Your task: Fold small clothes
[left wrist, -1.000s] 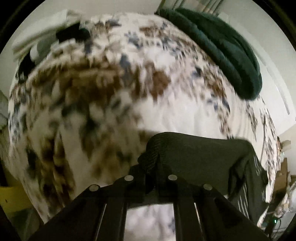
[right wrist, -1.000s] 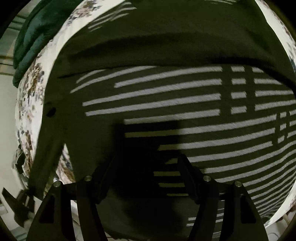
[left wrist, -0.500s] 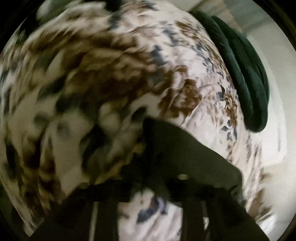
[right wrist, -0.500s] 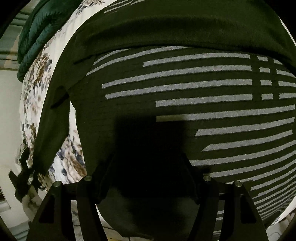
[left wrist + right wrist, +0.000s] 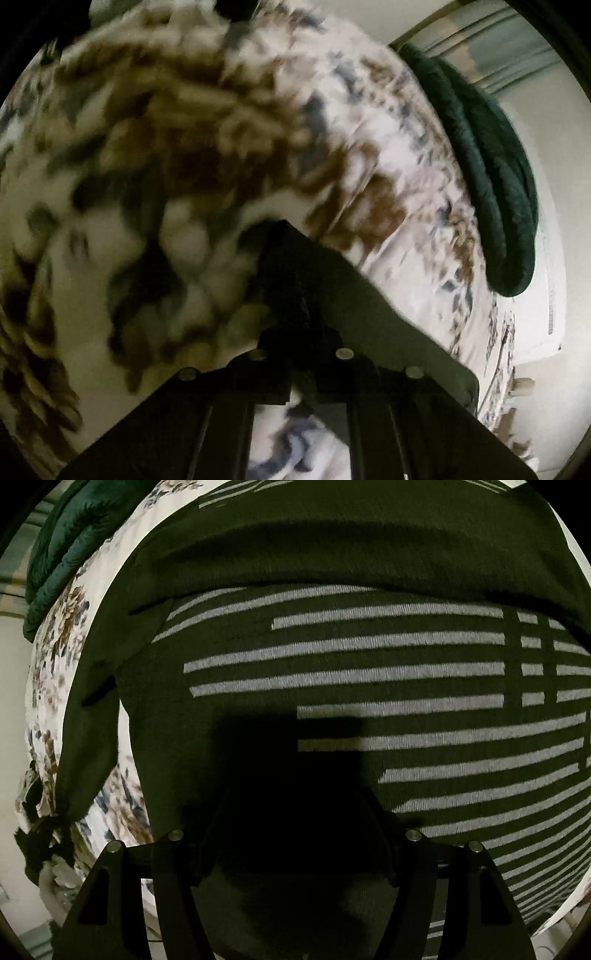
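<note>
A dark sweater with grey stripes [image 5: 369, 672] lies spread on a floral bedspread [image 5: 55, 657], a plain dark part folded across its far side. My right gripper [image 5: 295, 812] is open just above the sweater's near part, casting a dark shadow on it. In the left wrist view my left gripper [image 5: 301, 332] is shut on a dark corner of the sweater [image 5: 332, 295], held over the blurred floral bedspread [image 5: 184, 166].
A dark green blanket [image 5: 498, 192] lies rolled at the bed's far edge, also in the right wrist view [image 5: 62, 554]. A pale wall and floor lie beyond the bed's edges.
My left gripper has swung with the sweater corner; the view rotated and the blanket shifted right. My right gripper has moved slightly over the sweater, still open.
</note>
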A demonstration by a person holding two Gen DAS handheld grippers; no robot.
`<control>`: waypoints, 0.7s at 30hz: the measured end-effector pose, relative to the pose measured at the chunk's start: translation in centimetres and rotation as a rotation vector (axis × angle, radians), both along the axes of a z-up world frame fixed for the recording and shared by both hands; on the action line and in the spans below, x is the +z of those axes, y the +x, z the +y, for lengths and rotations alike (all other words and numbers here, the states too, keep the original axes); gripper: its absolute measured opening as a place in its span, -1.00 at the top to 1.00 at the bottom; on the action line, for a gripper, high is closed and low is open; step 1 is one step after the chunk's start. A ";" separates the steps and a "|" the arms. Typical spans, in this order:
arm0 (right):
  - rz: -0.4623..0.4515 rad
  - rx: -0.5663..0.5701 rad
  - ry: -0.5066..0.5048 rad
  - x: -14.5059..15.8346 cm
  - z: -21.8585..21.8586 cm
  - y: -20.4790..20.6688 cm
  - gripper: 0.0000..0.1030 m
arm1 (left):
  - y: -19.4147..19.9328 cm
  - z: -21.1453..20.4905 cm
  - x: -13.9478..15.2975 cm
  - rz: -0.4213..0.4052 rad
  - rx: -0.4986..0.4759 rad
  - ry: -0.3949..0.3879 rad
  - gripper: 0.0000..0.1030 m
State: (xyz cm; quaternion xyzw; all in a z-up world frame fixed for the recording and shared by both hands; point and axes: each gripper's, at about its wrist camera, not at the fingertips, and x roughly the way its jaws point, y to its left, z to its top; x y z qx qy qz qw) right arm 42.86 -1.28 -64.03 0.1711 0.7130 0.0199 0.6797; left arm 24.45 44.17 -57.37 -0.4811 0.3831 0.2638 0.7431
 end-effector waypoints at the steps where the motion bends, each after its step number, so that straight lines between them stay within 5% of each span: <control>1: -0.002 -0.002 -0.001 0.0 0.0 0.1 -0.34 | 0.3 0.2 0.8 -0.007 -0.011 0.028 0.90; 12: -0.082 -0.103 -0.007 2.2 -2.8 1.3 -0.35 | 6.4 0.8 10.6 -0.128 -0.084 0.237 0.91; 15: -0.113 -0.136 -0.103 3.2 -4.9 1.9 -0.86 | 8.5 -1.9 15.3 -0.177 -0.151 0.324 0.91; 18: -0.147 -0.153 -0.235 4.3 -7.5 3.0 -0.89 | 10.9 -6.0 19.8 -0.220 -0.253 0.419 0.91; 21: -0.152 -0.165 -0.255 4.6 -10.7 4.1 -0.89 | 13.9 -11.9 23.0 -0.255 -0.387 0.472 0.91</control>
